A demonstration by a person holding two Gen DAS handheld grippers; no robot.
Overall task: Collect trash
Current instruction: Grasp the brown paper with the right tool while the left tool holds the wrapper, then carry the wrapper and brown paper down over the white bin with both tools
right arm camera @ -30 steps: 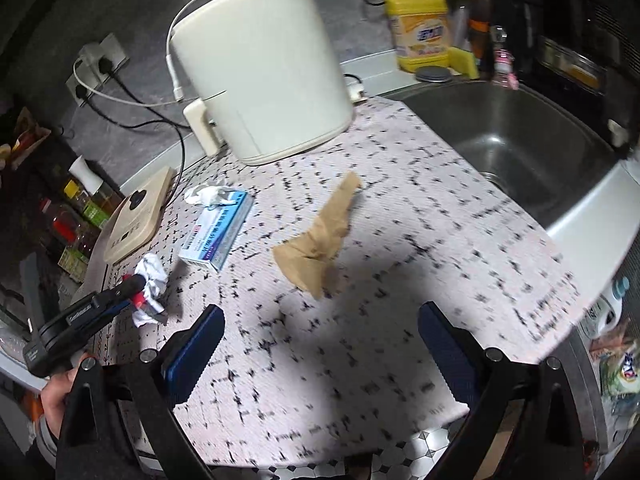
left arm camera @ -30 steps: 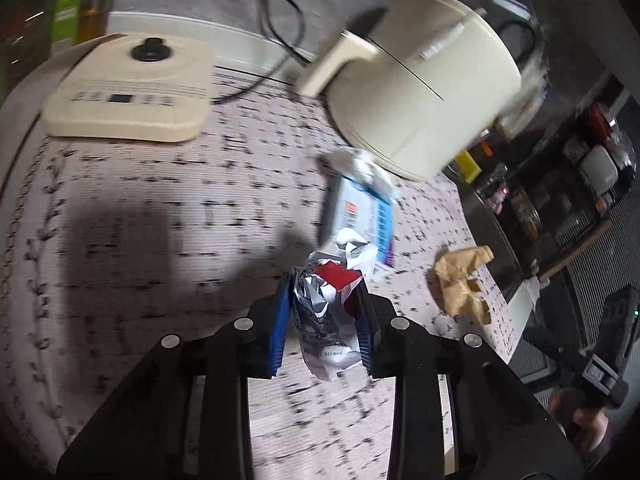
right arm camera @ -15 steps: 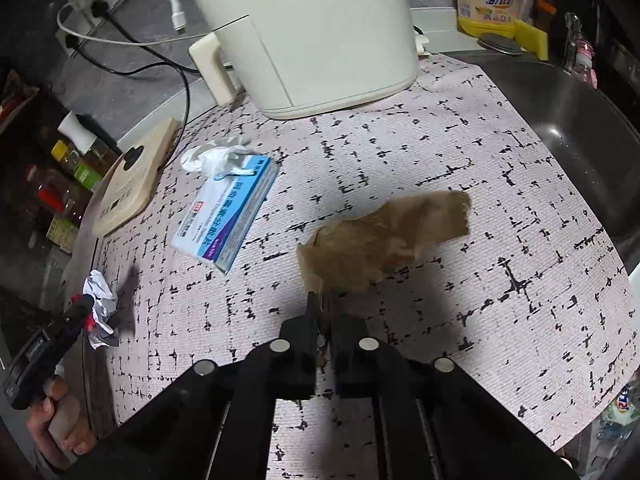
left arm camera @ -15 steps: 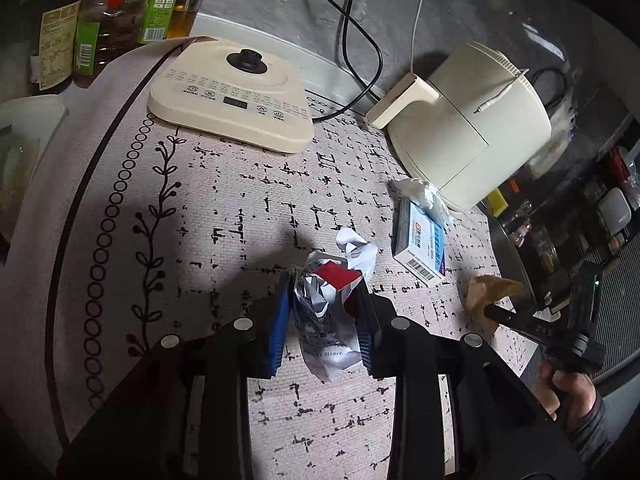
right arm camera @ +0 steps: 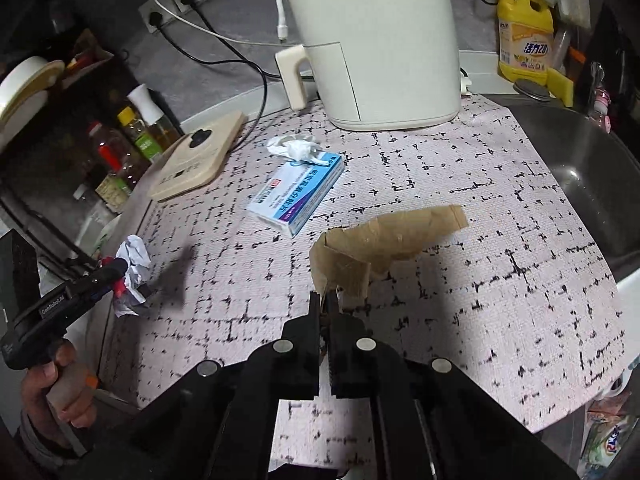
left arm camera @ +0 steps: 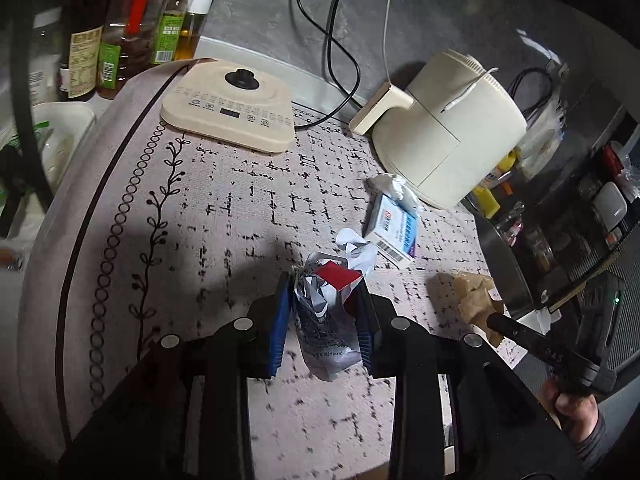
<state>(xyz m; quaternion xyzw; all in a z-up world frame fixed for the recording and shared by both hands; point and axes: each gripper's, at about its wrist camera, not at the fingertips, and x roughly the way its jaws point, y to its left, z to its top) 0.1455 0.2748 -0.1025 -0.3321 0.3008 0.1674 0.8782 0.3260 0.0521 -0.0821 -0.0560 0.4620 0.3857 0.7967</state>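
My left gripper [left arm camera: 324,304] is shut on a crumpled silver, white and red wrapper [left arm camera: 328,320], held just above the patterned mat [left arm camera: 224,220]. From the right wrist view the same wrapper [right arm camera: 134,276] hangs at the mat's left edge in the left gripper [right arm camera: 120,270]. My right gripper [right arm camera: 325,300] is shut on the near corner of a brown crumpled paper [right arm camera: 380,240], which is lifted off the mat. A blue and white box [right arm camera: 298,192] lies flat on the mat, a white crumpled tissue [right arm camera: 294,148] at its far end.
A cream air fryer [right arm camera: 372,40] stands at the back, a cream scale-like base [left arm camera: 232,108] at the far left, with cables behind. Bottles [left arm camera: 132,28] line the left corner. The sink [right arm camera: 592,168] opens at the right, a yellow detergent bottle [right arm camera: 526,36] behind it.
My right gripper went from wide open to shut on the brown paper and has raised it. The left gripper drew back toward the mat's left edge with the wrapper.
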